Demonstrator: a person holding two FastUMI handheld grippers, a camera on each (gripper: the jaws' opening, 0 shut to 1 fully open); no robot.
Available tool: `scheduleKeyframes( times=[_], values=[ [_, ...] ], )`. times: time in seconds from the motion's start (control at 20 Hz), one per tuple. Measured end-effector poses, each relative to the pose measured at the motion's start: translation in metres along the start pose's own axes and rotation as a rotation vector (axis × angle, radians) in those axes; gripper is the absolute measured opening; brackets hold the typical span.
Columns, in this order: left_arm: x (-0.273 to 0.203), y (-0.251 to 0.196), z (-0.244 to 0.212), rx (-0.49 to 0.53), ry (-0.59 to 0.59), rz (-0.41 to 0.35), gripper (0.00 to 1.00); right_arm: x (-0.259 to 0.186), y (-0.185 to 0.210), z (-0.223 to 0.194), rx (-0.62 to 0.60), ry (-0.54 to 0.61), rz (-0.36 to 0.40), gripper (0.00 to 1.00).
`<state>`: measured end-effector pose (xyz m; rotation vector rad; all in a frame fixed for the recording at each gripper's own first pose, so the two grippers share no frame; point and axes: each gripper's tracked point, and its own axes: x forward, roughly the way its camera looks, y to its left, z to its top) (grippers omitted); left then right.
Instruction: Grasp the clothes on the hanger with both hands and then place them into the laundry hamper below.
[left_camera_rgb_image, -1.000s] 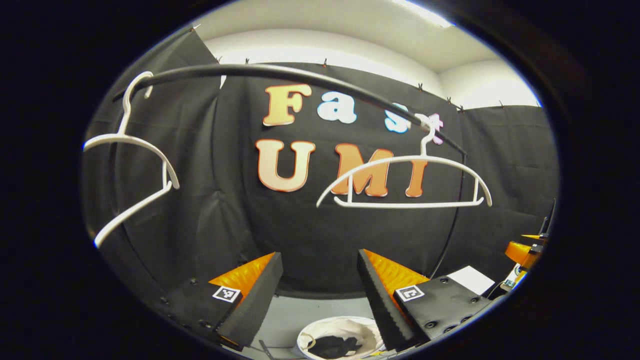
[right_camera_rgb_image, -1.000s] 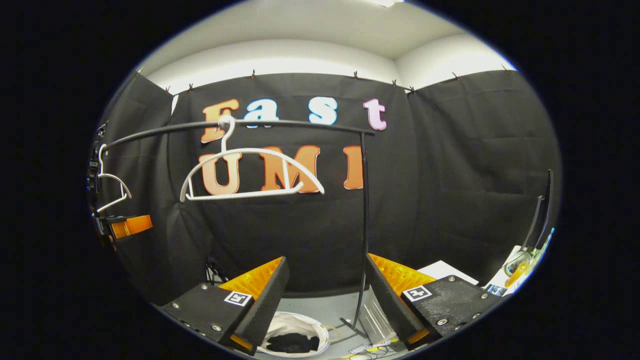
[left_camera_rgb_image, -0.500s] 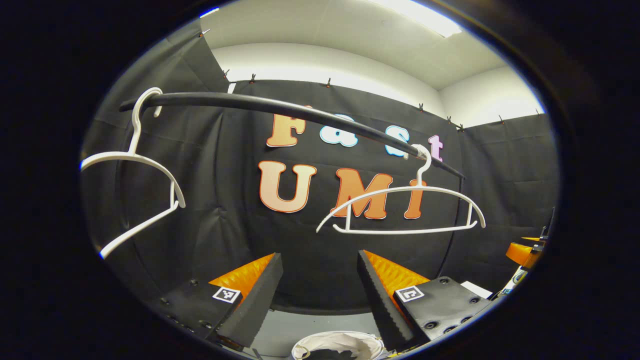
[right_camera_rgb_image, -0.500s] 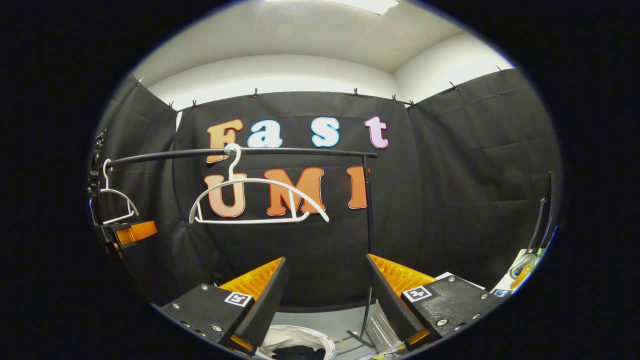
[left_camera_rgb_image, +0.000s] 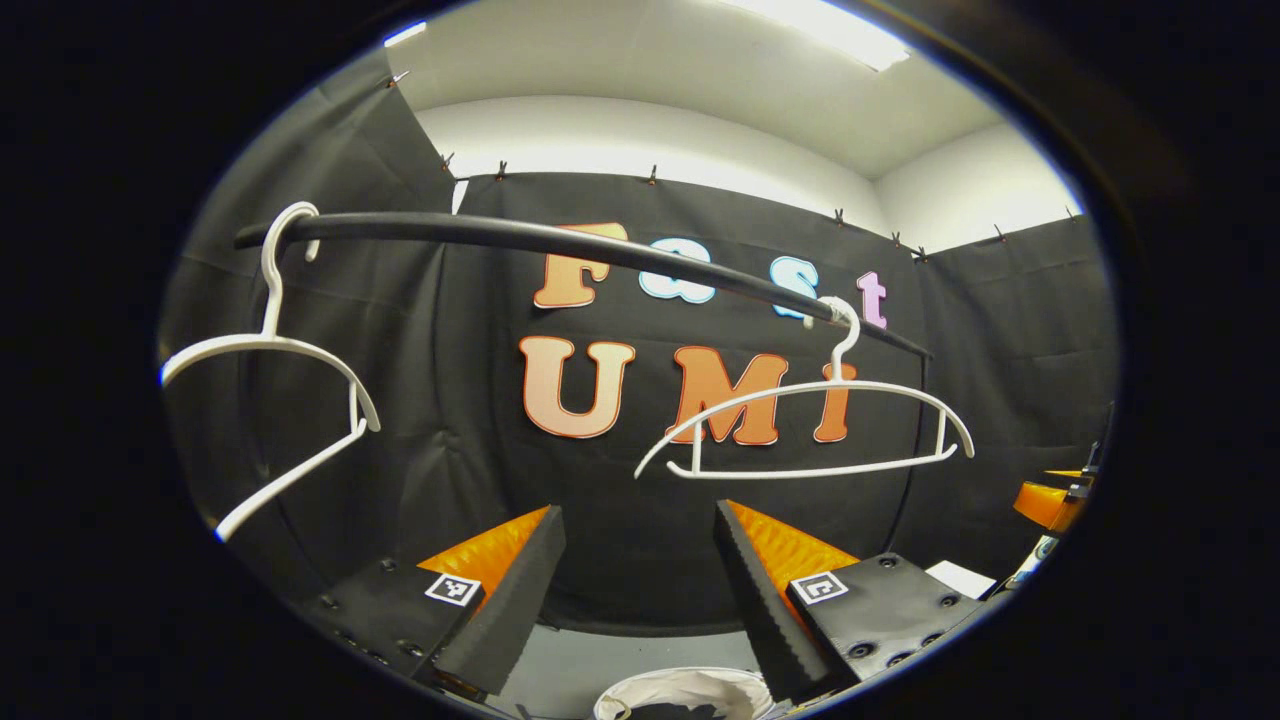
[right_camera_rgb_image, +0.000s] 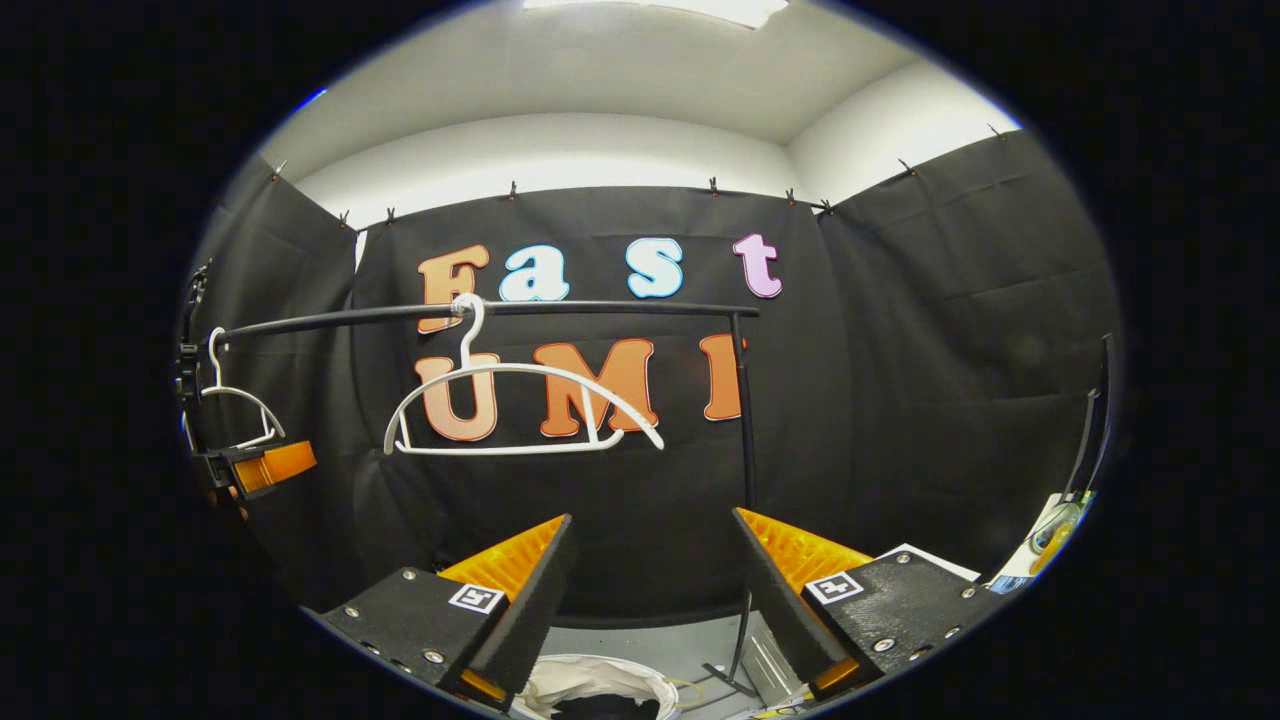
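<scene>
Two bare white hangers hang from the black rail (left_camera_rgb_image: 560, 238): one at the left (left_camera_rgb_image: 275, 345), one at the right (left_camera_rgb_image: 810, 425). My left gripper (left_camera_rgb_image: 638, 515) stands open below them with nothing between its fingers. The white laundry hamper (left_camera_rgb_image: 690, 685) peeks in at the bottom edge. In the right gripper view my right gripper (right_camera_rgb_image: 653, 522) is open and empty, below the nearer hanger (right_camera_rgb_image: 520, 400). The hamper (right_camera_rgb_image: 575, 675) lies low between its fingers, with a dark garment (right_camera_rgb_image: 600, 708) inside. The left gripper (right_camera_rgb_image: 262, 466) shows at the far left, the right gripper (left_camera_rgb_image: 1045, 500) at the far right.
The rack's upright post (right_camera_rgb_image: 745, 470) runs down to a foot (right_camera_rgb_image: 725, 678) on the grey floor, just right of the hamper. White sheets (right_camera_rgb_image: 920, 555) and small items (right_camera_rgb_image: 1050, 520) lie at the right. Black cloth walls close in on all sides.
Both views have tilted upward: the rail and hangers sit lower in the picture and the hamper has slid toward the bottom edge. Both grippers stay open and empty.
</scene>
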<state>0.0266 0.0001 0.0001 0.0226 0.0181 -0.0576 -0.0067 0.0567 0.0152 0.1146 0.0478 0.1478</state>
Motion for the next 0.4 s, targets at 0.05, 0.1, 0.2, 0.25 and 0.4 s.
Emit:
scheduleKeyframes(
  times=[0.05,0.1,0.2,0.25,0.4],
  values=[
    [0.0002,-0.0004,0.0008,0.006,-0.005,0.002,0.94,0.0005,0.0008,-0.0003,0.004,0.001,0.003,0.94],
    [0.0005,-0.001,0.0009,0.01,-0.006,0.001,0.97,0.0013,0.0013,-0.0006,0.005,0.002,0.004,0.94],
    [0.0027,-0.003,-0.0021,0.009,0.004,-0.005,0.97,0.0044,0.0016,-0.0011,-0.002,0.0,0.005,0.94],
    [0.0028,-0.0036,-0.0027,0.005,0.008,-0.007,0.94,0.0056,0.002,-0.0007,-0.005,0.0,0.006,0.94],
    [0.0024,-0.0031,0.0004,0.002,0.003,-0.002,1.0,0.0058,0.0032,0.0006,-0.002,-0.003,0.015,0.94]
  ],
)
